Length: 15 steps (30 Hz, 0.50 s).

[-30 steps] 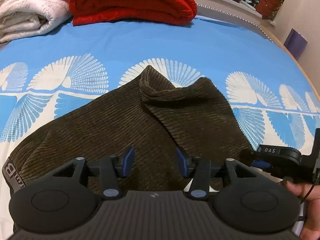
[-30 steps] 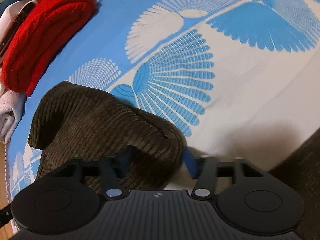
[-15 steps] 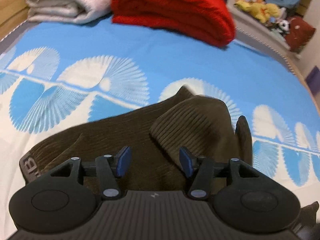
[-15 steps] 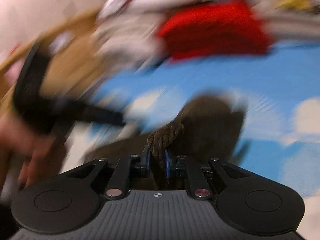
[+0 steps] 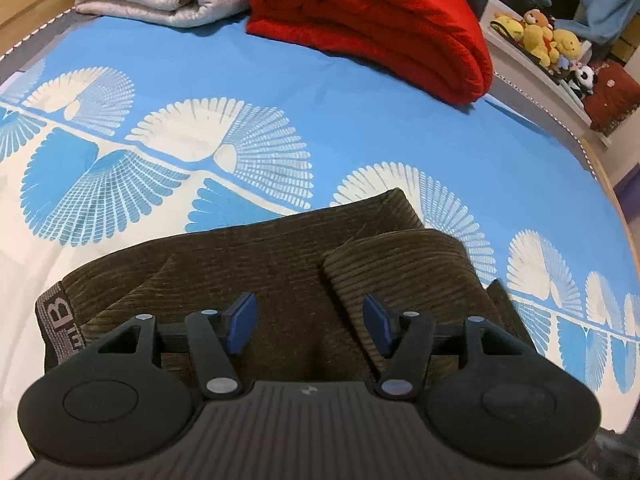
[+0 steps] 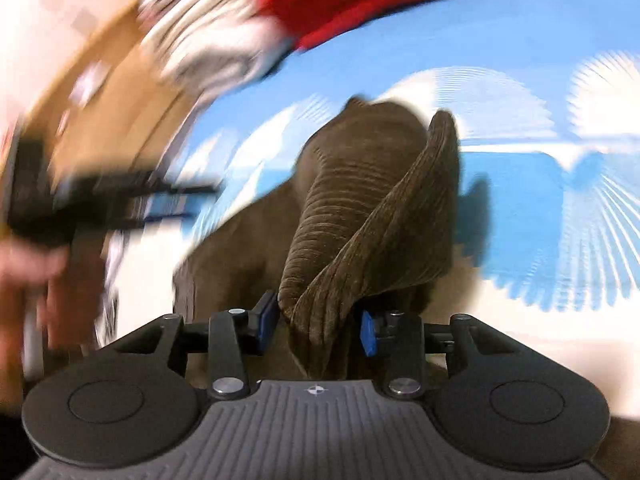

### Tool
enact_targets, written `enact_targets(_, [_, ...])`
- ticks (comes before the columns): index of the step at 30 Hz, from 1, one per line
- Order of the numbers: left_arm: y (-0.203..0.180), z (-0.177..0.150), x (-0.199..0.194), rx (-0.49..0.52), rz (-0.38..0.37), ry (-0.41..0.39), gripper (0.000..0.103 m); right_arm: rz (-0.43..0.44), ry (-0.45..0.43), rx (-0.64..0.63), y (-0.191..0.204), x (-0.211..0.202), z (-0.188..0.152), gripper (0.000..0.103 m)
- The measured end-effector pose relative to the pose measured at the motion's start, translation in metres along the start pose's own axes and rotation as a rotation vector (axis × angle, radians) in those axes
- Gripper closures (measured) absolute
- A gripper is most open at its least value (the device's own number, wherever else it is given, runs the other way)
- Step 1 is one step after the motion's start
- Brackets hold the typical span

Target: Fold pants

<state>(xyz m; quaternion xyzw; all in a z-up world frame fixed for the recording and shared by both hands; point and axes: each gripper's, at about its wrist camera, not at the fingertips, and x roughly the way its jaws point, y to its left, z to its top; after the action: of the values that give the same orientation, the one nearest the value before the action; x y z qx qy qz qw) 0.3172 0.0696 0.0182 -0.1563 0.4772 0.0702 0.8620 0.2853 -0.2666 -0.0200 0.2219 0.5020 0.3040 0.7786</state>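
Pants (image 5: 260, 264) on bedspread (image 5: 320, 120); left gripper (image 5: 308, 320) spread, empty; right gripper (image 6: 318, 326) parted around hem.

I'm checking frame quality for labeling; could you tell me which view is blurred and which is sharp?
Left wrist view: sharp, with fisheye bending at the edges; the pants are crisp. Right wrist view: heavy motion smear upper left, though the pants' cloth near the right gripper stays readable.
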Motion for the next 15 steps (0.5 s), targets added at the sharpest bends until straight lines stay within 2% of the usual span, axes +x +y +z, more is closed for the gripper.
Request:
enact_targets(5, [-0.008, -0.004, 0.003, 0.021, -0.01, 0.016, 0.037, -0.099, -0.059, 0.197, -0.038, 0.005, 0.006, 0.053])
enact_targets(15, [-0.02, -0.009, 0.008, 0.065, -0.034, 0.036, 0.036, -0.109, -0.198, 0.521, -0.095, -0.014, 0.017, 0.054])
